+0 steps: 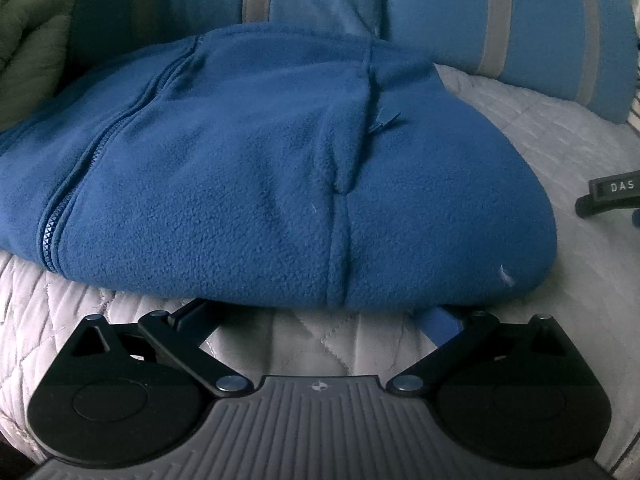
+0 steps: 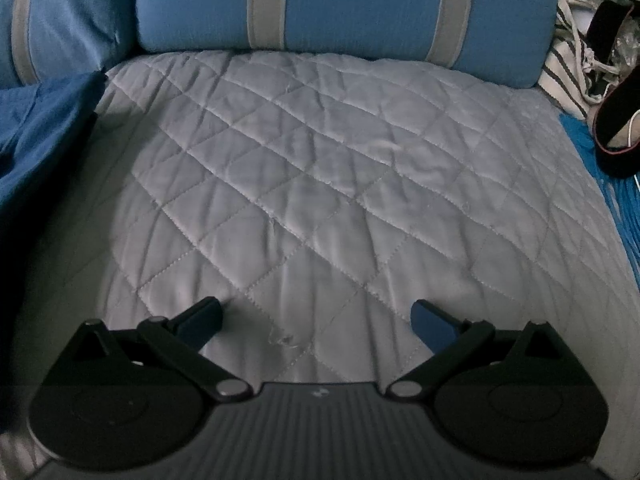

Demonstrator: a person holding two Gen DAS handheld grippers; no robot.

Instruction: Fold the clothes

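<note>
The blue fleece jacket point(image 1: 256, 184) lies folded into a thick bundle on the grey quilted bed cover point(image 1: 332, 340), directly ahead of the left gripper point(image 1: 316, 312). Its near edge overhangs the tips of both fingers, so the fingertips are hidden under the fabric. The jaws stand wide open, one to each side of the bundle's near edge, and close on nothing that can be seen.

The bundle's long axis runs left to right across the left wrist view. Its closed zipper point(image 1: 100, 164) runs from the near left edge diagonally up and away toward the striped blue pillows point(image 1: 460, 12) behind it. A vertical seam with a small tab sits right of centre.

The right gripper point(image 2: 318, 316) hovers over bare quilt, well to the right of the jacket, its jaws also spread wide and empty. In the right wrist view only a corner of the jacket point(image 2: 40, 128) shows at the left edge. A tip of the right gripper appears at the far right of the left view.
</note>
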